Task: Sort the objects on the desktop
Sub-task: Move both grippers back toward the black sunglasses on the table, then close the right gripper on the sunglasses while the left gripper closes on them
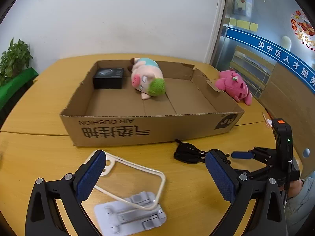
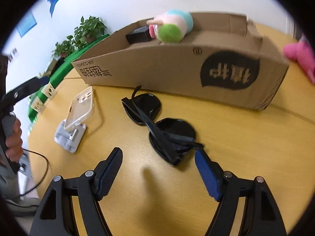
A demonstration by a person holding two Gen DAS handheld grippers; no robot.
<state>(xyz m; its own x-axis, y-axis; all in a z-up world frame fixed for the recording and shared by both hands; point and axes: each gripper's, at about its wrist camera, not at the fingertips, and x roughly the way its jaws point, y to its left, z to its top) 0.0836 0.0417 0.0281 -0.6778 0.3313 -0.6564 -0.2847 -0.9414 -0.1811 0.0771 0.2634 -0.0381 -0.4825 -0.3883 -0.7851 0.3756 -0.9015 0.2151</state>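
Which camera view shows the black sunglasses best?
The right wrist view: the sunglasses lie folded in mid-frame, both lenses visible. In the left wrist view they appear small, partly hidden behind a finger.

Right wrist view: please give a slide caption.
Open right claw above folded sunglasses beside the cardboard box.

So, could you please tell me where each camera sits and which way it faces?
Left wrist: on the left gripper, jaws open, facing the clear phone case on its grey stand; the right gripper shows too.
Right wrist: on the right gripper, jaws open, facing the black sunglasses; a hand shows.
Shared: the brown cardboard box.
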